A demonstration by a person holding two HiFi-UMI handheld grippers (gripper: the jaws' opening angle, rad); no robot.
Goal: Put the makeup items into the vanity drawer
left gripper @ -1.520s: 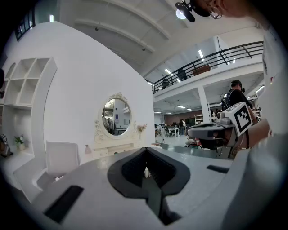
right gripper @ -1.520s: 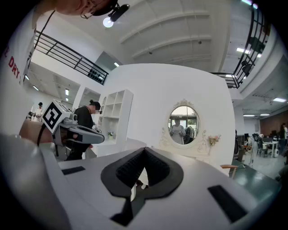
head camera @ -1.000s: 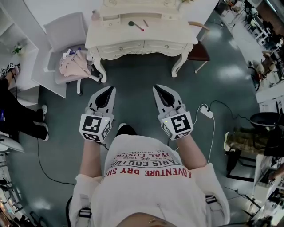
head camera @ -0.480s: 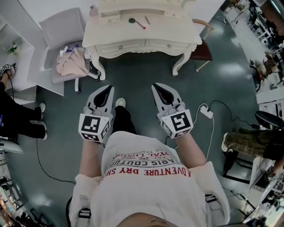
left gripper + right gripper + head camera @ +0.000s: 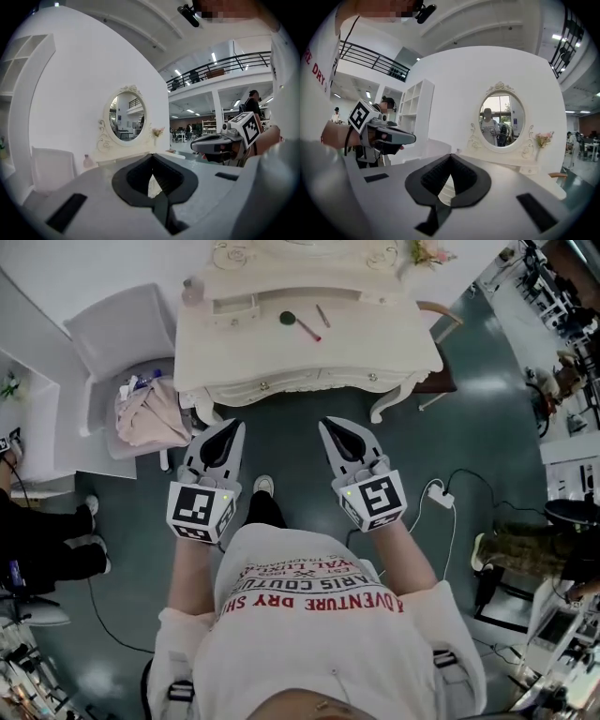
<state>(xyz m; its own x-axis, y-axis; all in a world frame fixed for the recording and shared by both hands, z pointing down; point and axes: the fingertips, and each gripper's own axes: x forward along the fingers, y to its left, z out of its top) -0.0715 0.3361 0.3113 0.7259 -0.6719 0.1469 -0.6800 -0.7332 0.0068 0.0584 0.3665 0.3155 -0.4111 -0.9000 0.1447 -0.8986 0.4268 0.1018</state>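
The cream vanity table stands ahead in the head view, its front drawers closed. On its top lie a brush with a round green head and pink handle and a thin pink pencil. My left gripper and right gripper are held side by side over the floor, short of the vanity's front edge. Both are shut with nothing in them. In the left gripper view the jaws meet at the tips, as they do in the right gripper view.
A white chair with pink clothes stands left of the vanity, and a wooden chair at its right corner. A pink bottle sits on the vanity's left end, under the oval mirror. A cable and power strip lie on the floor at right.
The vanity has come nearer in the head view as I walked toward it, with both grippers carried forward. Both stay shut and empty.
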